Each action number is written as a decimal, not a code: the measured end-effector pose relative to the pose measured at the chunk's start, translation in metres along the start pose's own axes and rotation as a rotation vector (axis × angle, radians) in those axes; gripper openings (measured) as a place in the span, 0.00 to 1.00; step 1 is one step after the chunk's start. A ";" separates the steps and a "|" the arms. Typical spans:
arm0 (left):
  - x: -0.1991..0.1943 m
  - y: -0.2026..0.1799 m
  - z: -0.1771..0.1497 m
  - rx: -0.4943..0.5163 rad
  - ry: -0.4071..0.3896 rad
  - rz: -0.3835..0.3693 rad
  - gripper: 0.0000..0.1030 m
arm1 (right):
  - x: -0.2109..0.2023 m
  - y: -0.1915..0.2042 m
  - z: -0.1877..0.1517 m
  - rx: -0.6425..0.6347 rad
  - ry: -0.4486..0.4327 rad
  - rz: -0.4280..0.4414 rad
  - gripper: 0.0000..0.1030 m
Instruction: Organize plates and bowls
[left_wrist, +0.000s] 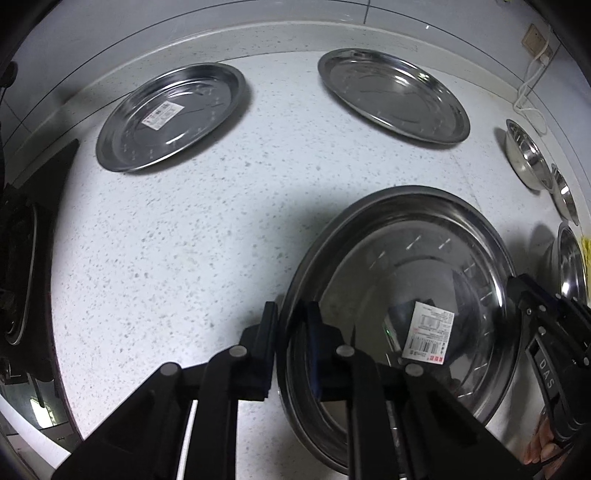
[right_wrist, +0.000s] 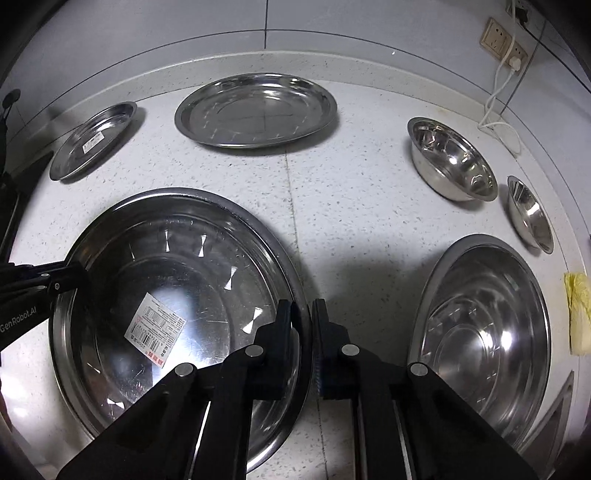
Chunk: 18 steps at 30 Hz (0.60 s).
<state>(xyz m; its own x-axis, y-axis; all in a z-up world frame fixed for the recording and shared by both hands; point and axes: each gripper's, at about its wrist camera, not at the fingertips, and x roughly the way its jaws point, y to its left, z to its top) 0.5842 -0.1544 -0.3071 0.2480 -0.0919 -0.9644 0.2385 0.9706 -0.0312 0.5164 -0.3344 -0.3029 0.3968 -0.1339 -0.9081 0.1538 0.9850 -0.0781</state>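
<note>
A big steel plate with a label (left_wrist: 406, 295) (right_wrist: 177, 295) is gripped on both sides. My left gripper (left_wrist: 291, 332) is shut on its left rim; it also shows in the right wrist view (right_wrist: 70, 277). My right gripper (right_wrist: 303, 325) is shut on its right rim; it also shows in the left wrist view (left_wrist: 524, 302). Two more steel plates lie at the back: a labelled one (left_wrist: 170, 114) (right_wrist: 92, 138) on the left and a plain one (left_wrist: 391, 92) (right_wrist: 255, 109) to its right. Steel bowls stand at the right: a large one (right_wrist: 484, 332), a medium one (right_wrist: 452, 158) and a small one (right_wrist: 530, 212).
The white speckled counter (left_wrist: 203, 240) ends at a raised back ledge and grey tiled wall. A wall socket with a white cable (right_wrist: 502, 85) is at the back right. A yellow cloth (right_wrist: 578, 310) lies at the right edge. A dark stove (left_wrist: 18, 277) is at the left.
</note>
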 end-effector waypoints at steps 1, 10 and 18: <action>-0.004 0.002 -0.001 -0.004 -0.002 -0.001 0.13 | -0.002 0.001 0.000 -0.005 0.000 0.002 0.09; -0.047 0.041 -0.009 -0.062 -0.051 0.041 0.14 | -0.031 0.041 0.016 -0.059 -0.032 0.056 0.09; -0.068 0.120 -0.036 -0.157 -0.051 0.111 0.15 | -0.045 0.110 0.024 -0.168 -0.035 0.135 0.09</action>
<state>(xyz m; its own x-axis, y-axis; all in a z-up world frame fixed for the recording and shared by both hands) 0.5624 -0.0239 -0.2551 0.3130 0.0100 -0.9497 0.0592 0.9978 0.0300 0.5370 -0.2223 -0.2612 0.4349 -0.0006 -0.9005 -0.0550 0.9981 -0.0273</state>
